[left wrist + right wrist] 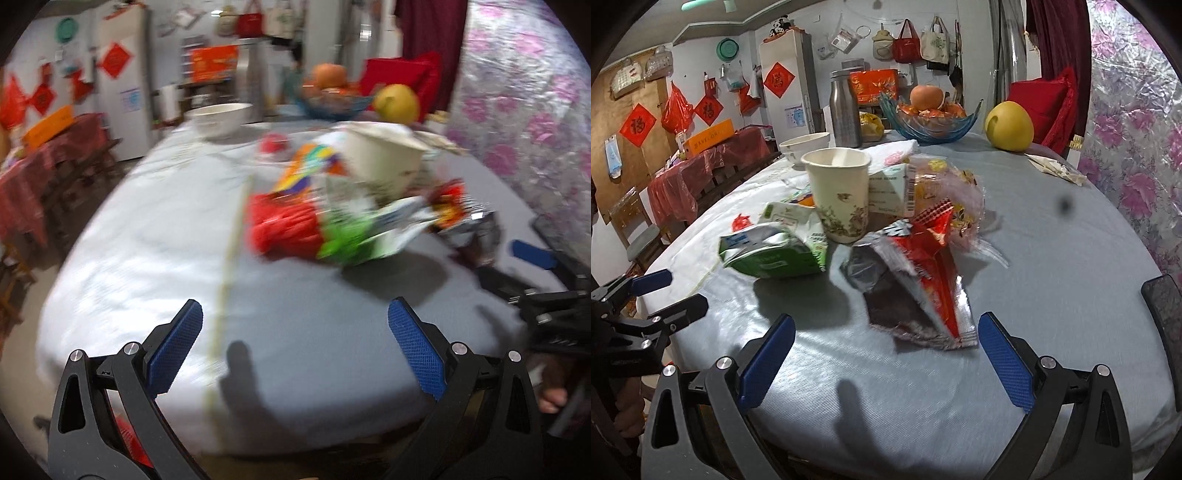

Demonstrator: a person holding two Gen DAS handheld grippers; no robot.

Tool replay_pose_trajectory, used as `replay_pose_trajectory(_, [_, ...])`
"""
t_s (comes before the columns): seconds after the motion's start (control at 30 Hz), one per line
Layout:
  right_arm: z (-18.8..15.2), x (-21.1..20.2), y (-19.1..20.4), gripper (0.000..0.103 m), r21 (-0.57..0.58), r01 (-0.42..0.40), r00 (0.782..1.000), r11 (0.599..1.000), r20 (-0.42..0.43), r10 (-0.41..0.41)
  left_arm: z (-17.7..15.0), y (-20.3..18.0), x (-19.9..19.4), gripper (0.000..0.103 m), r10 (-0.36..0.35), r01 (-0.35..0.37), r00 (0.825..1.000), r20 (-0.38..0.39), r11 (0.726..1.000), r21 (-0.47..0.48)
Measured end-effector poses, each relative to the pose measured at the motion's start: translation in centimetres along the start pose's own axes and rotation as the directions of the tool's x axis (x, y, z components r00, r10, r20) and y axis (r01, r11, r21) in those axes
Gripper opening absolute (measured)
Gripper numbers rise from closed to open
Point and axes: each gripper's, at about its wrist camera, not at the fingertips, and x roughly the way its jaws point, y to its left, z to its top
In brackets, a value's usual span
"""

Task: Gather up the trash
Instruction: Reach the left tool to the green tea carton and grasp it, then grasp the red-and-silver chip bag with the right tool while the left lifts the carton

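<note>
Both tongs wide, holding nothing: left tongs (295,321) low over bare grey surface (147,221), right tongs (886,336) just short of red/silver snack wrapper (923,291). Trash heap ahead of right tongs: wrapper nearest, green milk carton (775,251) to front-left, floral paper cup (840,195) upright behind carton, clear crinkly bag (945,192) right of cup. Far back: white bowl (805,146), steel flask (844,110), blue glass fruit dish (929,127), pomelo (1008,125); left view v. blurred, heap front-right of left tongs.
</note>
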Motion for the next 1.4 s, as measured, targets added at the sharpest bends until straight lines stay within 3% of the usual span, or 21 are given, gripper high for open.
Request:
replay_pose_trajectory(0.13, [0.0, -0.6, -1.3, 0.097, 0.017, 0.008, 1.0, 1.0, 0.028, -0.009, 1.8, -2.5, 1.7, 0.097, -0.098, 0.098, 0.995, -0.006, 0.995, 0.024])
replay_pose_trajectory(0.27, [0.0, -1.4, -3.1, 0.097, 0.06, 0.023, 0.998, 0.998, 0.062, -0.027, 3.7, -4.5, 3.6, 0.097, -0.066, 0.064, 0.997, 0.027, 0.996, 0.061])
replay_pose_trajectory(0.47, [-0.1, -1.4, -4.8, 0.097, 0.111, -0.018, 0.997, 0.994, 0.077, 0.009, 5.2, -5.1, 6.1, 0.096, -0.045, 0.044, 0.998, 0.041, 0.999, 0.014])
replay_pose_trajectory(0.5, [-0.1, -1.4, -4.7, 0.097, 0.106, -0.015, 0.997, 0.994, 0.079, 0.006, 5.2, -5.0, 6.1, 0.09, -0.033, 0.033, 0.998, 0.054, 0.999, 0.006])
replay_pose_trajectory(0.57, [-0.2, -1.4, -4.4, 0.097, 0.088, -0.001, 0.996, 0.996, 0.084, -0.006, 4.7, -4.2, 5.4, 0.08, -0.043, 0.044, 0.997, 0.067, 0.999, -0.007])
replay_pose_trajectory(0.8, [-0.5, -1.6, -3.8, 0.097, 0.067, -0.01, 0.996, 0.998, 0.088, 0.004, 2.4, 0.1, 2.8, 0.08, -0.139, 0.146, 0.988, 0.06, 0.983, -0.114])
replay_pose_trajectory(1.0, [-0.5, -1.8, -2.7, 0.097, 0.042, -0.014, 0.995, 0.999, 0.097, 0.01, -0.2, 0.9, 1.2, 0.079, -0.147, 0.154, 0.987, 0.064, 0.98, -0.123])
replay_pose_trajectory(1.17, [-0.8, -1.5, -1.8, 0.097, 0.025, -0.018, 0.997, 1.0, 0.078, 0.016, -1.2, 0.8, 1.9, 0.086, -0.15, 0.155, 0.988, 0.047, 0.98, -0.124])
replay_pose_trajectory(1.33, [-0.8, -1.7, -1.8, 0.097, 0.03, -0.019, 0.996, 0.999, 0.083, 0.017, -1.4, -0.5, 2.3, 0.096, -0.112, 0.115, 0.993, 0.045, 0.99, -0.077])
replay_pose_trajectory(1.4, [-0.9, -1.5, -2.0, 0.097, 0.04, -0.027, 0.997, 0.999, 0.076, 0.023, -1.5, -0.9, 2.3, 0.096, -0.092, 0.095, 0.995, 0.047, 0.994, -0.061])
